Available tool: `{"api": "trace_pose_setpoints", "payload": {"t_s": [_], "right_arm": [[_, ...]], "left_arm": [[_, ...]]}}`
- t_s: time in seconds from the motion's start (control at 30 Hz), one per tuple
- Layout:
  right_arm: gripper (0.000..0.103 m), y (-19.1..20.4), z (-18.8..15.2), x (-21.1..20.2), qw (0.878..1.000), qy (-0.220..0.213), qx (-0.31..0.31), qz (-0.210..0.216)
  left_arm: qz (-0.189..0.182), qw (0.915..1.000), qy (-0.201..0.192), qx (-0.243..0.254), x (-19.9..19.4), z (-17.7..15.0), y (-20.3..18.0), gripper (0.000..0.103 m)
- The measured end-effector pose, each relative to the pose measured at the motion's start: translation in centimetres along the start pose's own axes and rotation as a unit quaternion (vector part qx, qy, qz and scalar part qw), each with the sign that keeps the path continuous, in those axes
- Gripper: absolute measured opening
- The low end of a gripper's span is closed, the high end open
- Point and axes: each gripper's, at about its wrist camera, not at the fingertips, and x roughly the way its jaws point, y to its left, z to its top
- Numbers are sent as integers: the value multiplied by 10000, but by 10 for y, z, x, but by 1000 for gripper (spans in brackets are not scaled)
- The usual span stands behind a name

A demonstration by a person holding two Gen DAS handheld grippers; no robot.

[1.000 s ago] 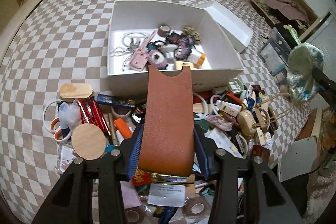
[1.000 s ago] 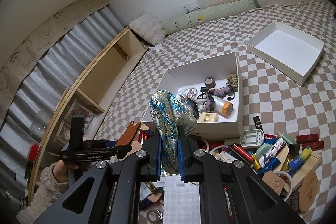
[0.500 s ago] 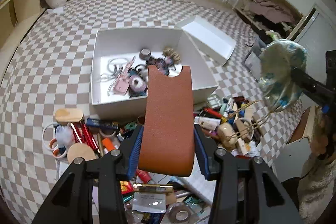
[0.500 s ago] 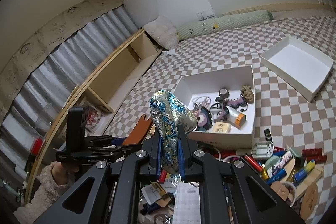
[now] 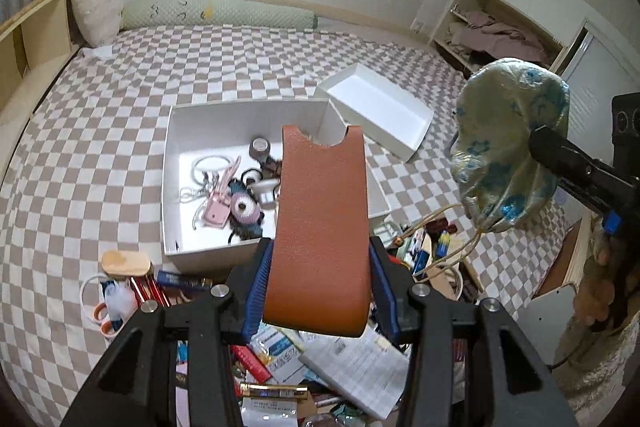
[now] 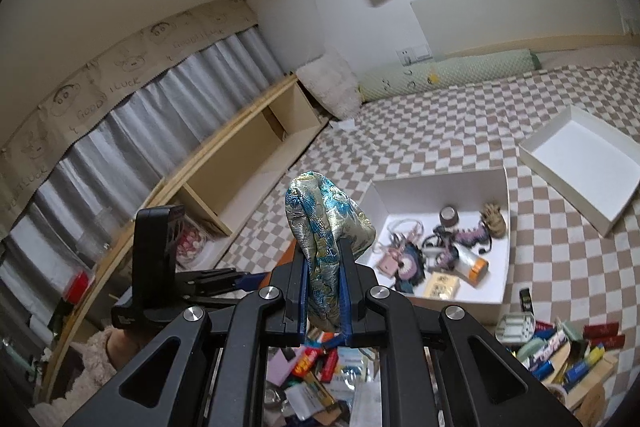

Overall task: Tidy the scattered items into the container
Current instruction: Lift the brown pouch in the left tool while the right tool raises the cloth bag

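Observation:
My left gripper (image 5: 320,267) is shut on a brown leather case (image 5: 322,227), held high above the clutter in front of the white box (image 5: 176,187). The box holds several small items: a pink tag, tape rolls, cords. My right gripper (image 6: 325,291) is shut on a blue-and-gold brocade drawstring pouch (image 6: 326,223). The pouch also shows in the left wrist view (image 5: 508,147) at the right, cords dangling. The white box lies ahead and to the right in the right wrist view (image 6: 506,195).
A pile of scattered items (image 5: 280,359) lies on the checkered bed in front of the box: scissors, pens, papers, tubes. The white box lid (image 5: 376,111) lies open beyond the box. A wooden shelf (image 6: 240,163) runs along the left side.
Both grippers have risen and pulled back with their loads. The box and pile look smaller and farther below than a second ago.

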Motion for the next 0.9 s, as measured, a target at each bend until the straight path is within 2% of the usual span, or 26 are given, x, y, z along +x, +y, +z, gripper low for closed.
{"api": "trace_pose_setpoints", "payload": {"t_s": [0.57,0.73,0.9], "right_arm": [[14,10,52,4,9975,-662,-248,-45],[14,8,64,9,9954,-900,-316,-130],[14,-2,70,20,9935,-989,-406,-386]], "left_arm": [[21,9963,-854,40,-31,65,-10,46],[20,9948,-1013,-32,-25,83,-11,46],[100,9946,-1028,-130,-5,95,-9,46]]}}
